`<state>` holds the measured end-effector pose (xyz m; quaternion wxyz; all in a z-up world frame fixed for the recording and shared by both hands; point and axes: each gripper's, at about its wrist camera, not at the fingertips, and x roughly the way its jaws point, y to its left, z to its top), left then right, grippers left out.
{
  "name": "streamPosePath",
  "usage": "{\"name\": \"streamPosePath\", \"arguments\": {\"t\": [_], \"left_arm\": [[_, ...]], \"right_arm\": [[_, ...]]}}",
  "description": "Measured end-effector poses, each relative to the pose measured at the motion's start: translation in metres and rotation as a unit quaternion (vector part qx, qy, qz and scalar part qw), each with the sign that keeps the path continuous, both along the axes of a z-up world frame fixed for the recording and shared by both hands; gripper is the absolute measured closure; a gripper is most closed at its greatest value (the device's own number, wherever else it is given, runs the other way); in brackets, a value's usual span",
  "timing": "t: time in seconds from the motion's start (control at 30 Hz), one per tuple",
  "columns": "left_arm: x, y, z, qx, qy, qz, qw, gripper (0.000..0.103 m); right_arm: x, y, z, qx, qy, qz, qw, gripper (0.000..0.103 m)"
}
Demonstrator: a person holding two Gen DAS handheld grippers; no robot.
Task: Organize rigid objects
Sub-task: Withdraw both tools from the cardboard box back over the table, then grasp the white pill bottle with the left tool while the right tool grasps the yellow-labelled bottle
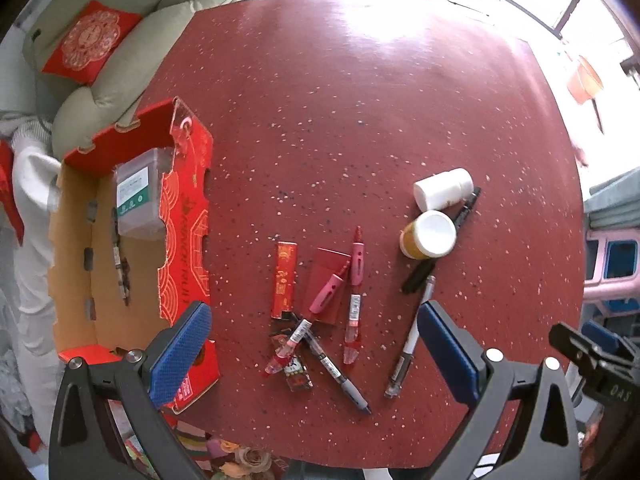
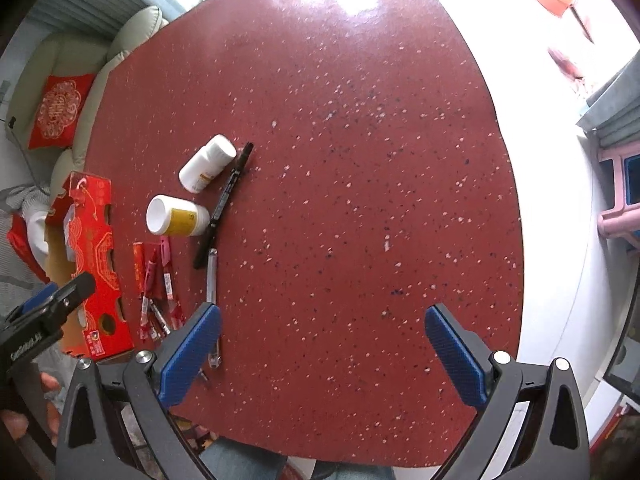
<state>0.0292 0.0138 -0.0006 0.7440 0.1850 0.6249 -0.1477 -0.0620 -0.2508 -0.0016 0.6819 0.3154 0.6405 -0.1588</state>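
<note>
Both the left gripper [image 1: 316,354] and right gripper [image 2: 322,346] hang spread and empty over the speckled red worktop [image 1: 360,120], where the crossed red and clear plastic pens [image 1: 320,320] risk scattering if one is pinched carelessly.

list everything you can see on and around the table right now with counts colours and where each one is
table: 1, red speckled, under everything
cardboard box: 1, red outside, brown inside, table's left edge
clear container: 1, inside box, far end
pill bottles: 2, white; one yellow-labelled, both lying right of centre
black pen: 1, beside bottles
white pen: 1, nearer than bottles
pink-red pens: a few, centre cluster
red packets: at least 2, centre
sofa: 1, green, red cushion, far left
left tool: open, empty
right tool: open, empty
</note>
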Motion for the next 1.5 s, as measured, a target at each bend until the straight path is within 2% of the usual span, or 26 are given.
{"name": "streamPosePath", "arguments": {"t": [0.2, 0.3, 0.37, 0.47, 0.57, 0.73, 0.87, 1.0, 1.23, 1.37, 1.5], "left_arm": [[0.011, 0.011, -0.015, 0.000, 0.015, -0.011, 0.9998, 0.000], [0.013, 0.020, -0.021, -0.003, 0.019, -0.027, 0.9994, 0.000], [0.018, 0.031, -0.019, -0.024, 0.028, -0.026, 0.9990, 0.000], [0.029, 0.045, -0.019, -0.041, 0.042, -0.015, 0.9981, 0.000], [0.038, 0.055, -0.018, -0.046, 0.047, -0.013, 0.9977, 0.000], [0.044, 0.061, -0.023, -0.054, 0.055, -0.019, 0.9968, 0.000], [0.046, 0.056, -0.033, -0.048, 0.058, -0.030, 0.9967, 0.000], [0.042, 0.045, -0.047, -0.035, 0.062, -0.056, 0.9959, 0.000], [0.038, 0.020, -0.063, -0.027, 0.065, -0.088, 0.9936, 0.000], [0.048, -0.012, -0.060, -0.040, 0.048, -0.108, 0.9922, 0.000], [0.058, -0.060, -0.060, -0.033, 0.002, -0.153, 0.9876, 0.000]], "right_arm": [[0.029, 0.026, -0.005, 0.007, 0.009, 0.024, 1.000, 0.001], [0.052, 0.047, -0.009, -0.026, 0.011, 0.069, 0.997, 0.001], [0.070, 0.065, -0.010, -0.053, 0.002, 0.103, 0.993, 0.001], [0.087, 0.082, -0.019, -0.067, 0.003, 0.123, 0.990, 0.001], [0.102, 0.099, -0.030, -0.068, 0.011, 0.140, 0.988, 0.001], [0.120, 0.124, -0.040, -0.042, 0.016, 0.160, 0.986, 0.001], [0.133, 0.124, -0.048, -0.077, 0.043, 0.140, 0.986, 0.001], [0.136, 0.102, -0.057, -0.093, 0.064, 0.094, 0.989, 0.001], [0.103, 0.042, -0.057, -0.128, 0.103, 0.002, 0.986, 0.001], [0.083, 0.022, -0.051, -0.123, 0.107, -0.029, 0.986, 0.001], [0.057, 0.014, -0.043, -0.090, 0.100, -0.063, 0.989, 0.001]]}}
